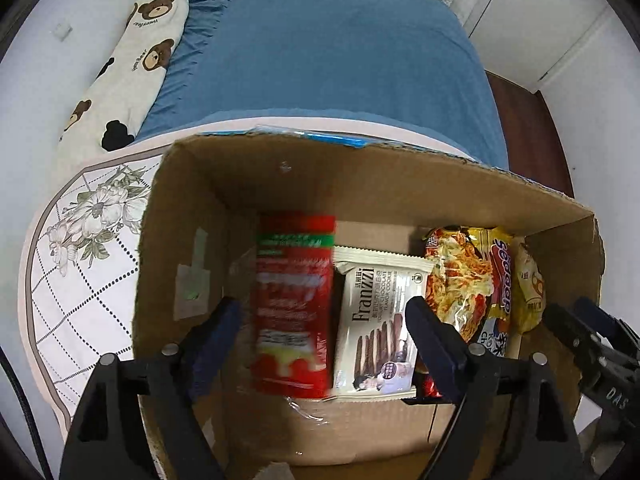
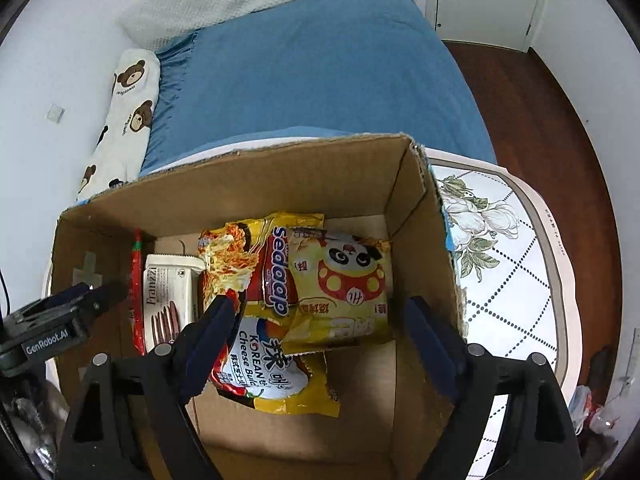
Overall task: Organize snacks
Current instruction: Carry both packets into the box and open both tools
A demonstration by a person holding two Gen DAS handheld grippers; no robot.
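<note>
Four packets sit in the open brown cardboard box [image 1: 360, 184]. Left wrist view: left gripper [image 1: 324, 320] hangs spread wide and empty over the blurred red foil snack pouch [image 1: 294, 304] and the white Franzzi chocolate cookie packet [image 1: 376, 320], both upright side by side, long axes running from near wall to far wall (pouch seems freshly dropped; judgement). Right wrist view: right gripper [image 2: 320, 328] also gapes empty above the yellow Sedaap noodle packet [image 2: 260, 280] and yellow panda-print snack bag [image 2: 344, 284], both overlapping and tilted. Packing looks mostly done; next move: withdraw or straighten the yellow pair.
</note>
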